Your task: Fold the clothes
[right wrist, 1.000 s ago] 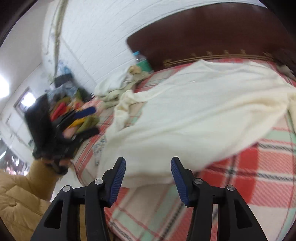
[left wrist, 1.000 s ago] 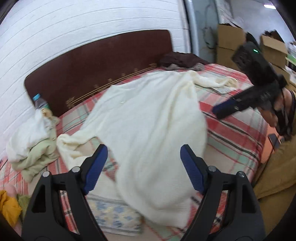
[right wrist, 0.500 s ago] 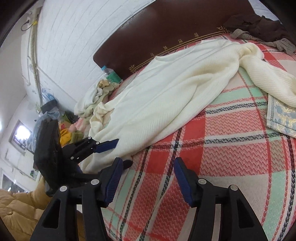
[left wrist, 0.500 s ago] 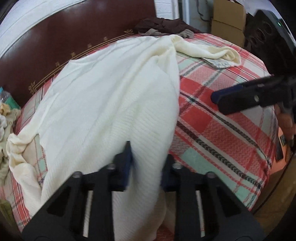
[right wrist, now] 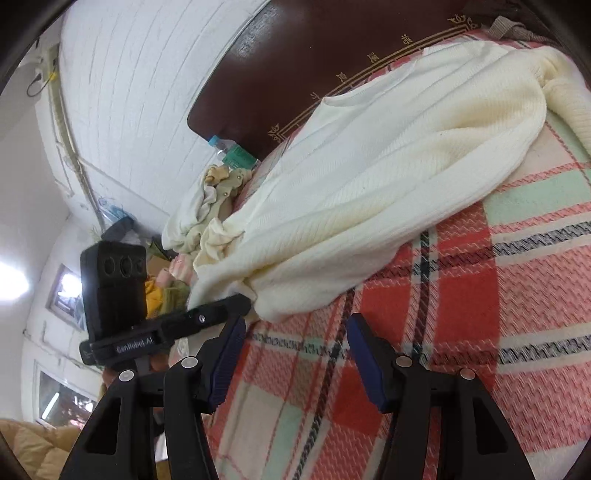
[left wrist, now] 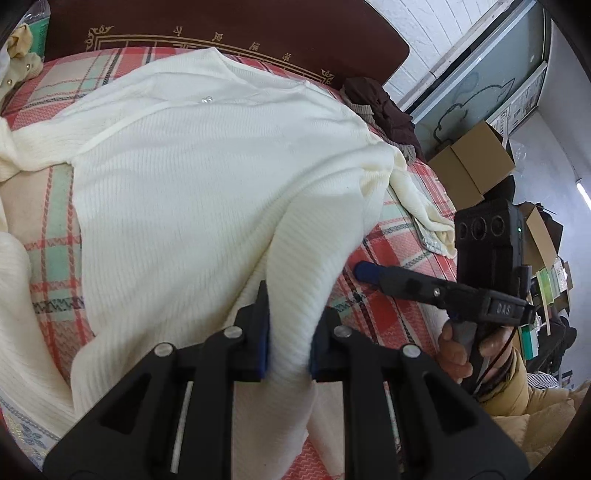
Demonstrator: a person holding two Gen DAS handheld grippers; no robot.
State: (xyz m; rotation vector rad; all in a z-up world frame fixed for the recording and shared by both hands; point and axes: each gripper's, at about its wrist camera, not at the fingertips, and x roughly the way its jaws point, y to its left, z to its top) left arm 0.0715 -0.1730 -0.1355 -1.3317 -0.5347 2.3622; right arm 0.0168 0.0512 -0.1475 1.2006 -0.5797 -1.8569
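A cream ribbed knit sweater (left wrist: 207, 177) lies spread on the plaid bed cover (left wrist: 391, 317), collar toward the headboard. My left gripper (left wrist: 290, 332) is shut on a bunched fold of the sweater's lower edge. In the right wrist view the sweater (right wrist: 388, 192) lies ahead, and its hem corner (right wrist: 288, 302) is just beyond my right gripper (right wrist: 295, 354), which is open and empty over the plaid cover (right wrist: 461, 332). The right gripper also shows in the left wrist view (left wrist: 373, 275), and the left gripper in the right wrist view (right wrist: 236, 306).
A dark wooden headboard (left wrist: 229, 22) stands at the back. A dark brown garment (left wrist: 380, 107) lies at the bed's far right corner, with cardboard boxes (left wrist: 469, 162) beyond. A pile of pale clothes (right wrist: 207, 206) and a bottle (right wrist: 229, 151) sit at the bed's left.
My left gripper went from open to shut on the sweater's lower fold. My right gripper moved down close to the hem corner and stayed open.
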